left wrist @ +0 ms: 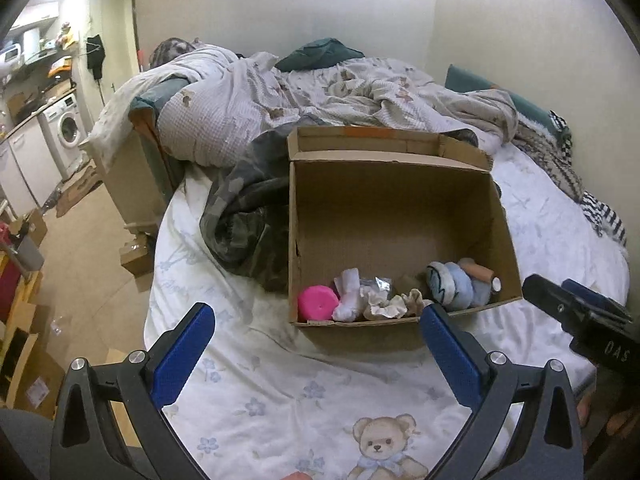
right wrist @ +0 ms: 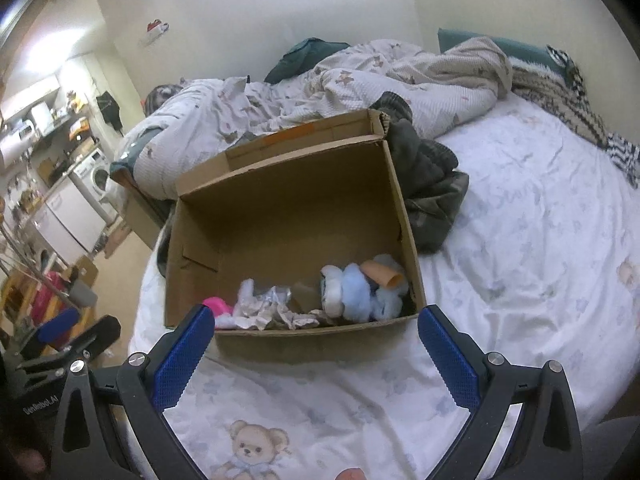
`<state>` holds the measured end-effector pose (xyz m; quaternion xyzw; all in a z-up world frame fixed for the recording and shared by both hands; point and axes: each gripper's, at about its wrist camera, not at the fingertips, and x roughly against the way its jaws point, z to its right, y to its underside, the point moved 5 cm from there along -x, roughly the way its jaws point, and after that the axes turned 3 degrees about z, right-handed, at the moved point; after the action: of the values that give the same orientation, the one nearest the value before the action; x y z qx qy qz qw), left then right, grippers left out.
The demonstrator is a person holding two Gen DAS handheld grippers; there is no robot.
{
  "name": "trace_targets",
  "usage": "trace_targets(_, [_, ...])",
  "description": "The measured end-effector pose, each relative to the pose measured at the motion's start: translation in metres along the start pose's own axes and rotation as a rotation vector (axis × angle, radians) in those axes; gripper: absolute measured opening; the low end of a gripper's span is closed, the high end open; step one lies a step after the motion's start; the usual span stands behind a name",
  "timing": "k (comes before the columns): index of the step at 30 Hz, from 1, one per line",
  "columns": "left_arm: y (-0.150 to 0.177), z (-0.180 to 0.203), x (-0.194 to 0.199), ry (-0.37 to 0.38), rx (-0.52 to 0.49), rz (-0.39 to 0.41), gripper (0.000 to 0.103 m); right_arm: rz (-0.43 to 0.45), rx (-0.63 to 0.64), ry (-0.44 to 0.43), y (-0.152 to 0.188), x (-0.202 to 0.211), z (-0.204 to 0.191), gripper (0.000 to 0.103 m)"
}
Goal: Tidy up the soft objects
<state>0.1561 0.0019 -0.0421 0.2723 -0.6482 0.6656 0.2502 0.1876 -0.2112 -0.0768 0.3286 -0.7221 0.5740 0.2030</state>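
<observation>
An open cardboard box (left wrist: 400, 200) (right wrist: 288, 204) stands on the bed. Along its near wall lie soft items: a pink round piece (left wrist: 317, 303) (right wrist: 218, 305), white crumpled cloth (left wrist: 349, 294) (right wrist: 248, 304), beige scrunched fabric (left wrist: 394, 306), and a blue-and-white plush pile (left wrist: 456, 284) (right wrist: 360, 290) with a peach tube (right wrist: 382, 274) on top. My left gripper (left wrist: 316, 350) stands open and empty just short of the box's near wall. My right gripper (right wrist: 312, 350) is likewise open and empty in front of the box; it also shows at the right edge of the left wrist view (left wrist: 576, 312).
A dark camouflage garment (left wrist: 248, 216) (right wrist: 430, 184) lies heaped against the box. Rumpled quilts (left wrist: 280, 96) and pillows fill the far half of the bed. The teddy-print sheet (left wrist: 320, 400) spreads in front. To the left, floor with cardboard boxes (left wrist: 24, 368) and a washing machine (left wrist: 66, 130).
</observation>
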Motion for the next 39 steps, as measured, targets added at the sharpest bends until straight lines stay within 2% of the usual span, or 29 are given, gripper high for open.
trace_targets(15, [0.0003, -0.0048, 0.0037, 0.033, 0.053, 0.001, 0.103, -0.016, 0.033, 0.035, 0.0073, -0.0022, -0.0033, 0.103])
trace_targets(39, [0.0002, -0.0059, 0.0032, 0.040, 0.061, -0.004, 0.103, -0.018, 0.038, 0.042, 0.0083, -0.0040, -0.0015, 0.103])
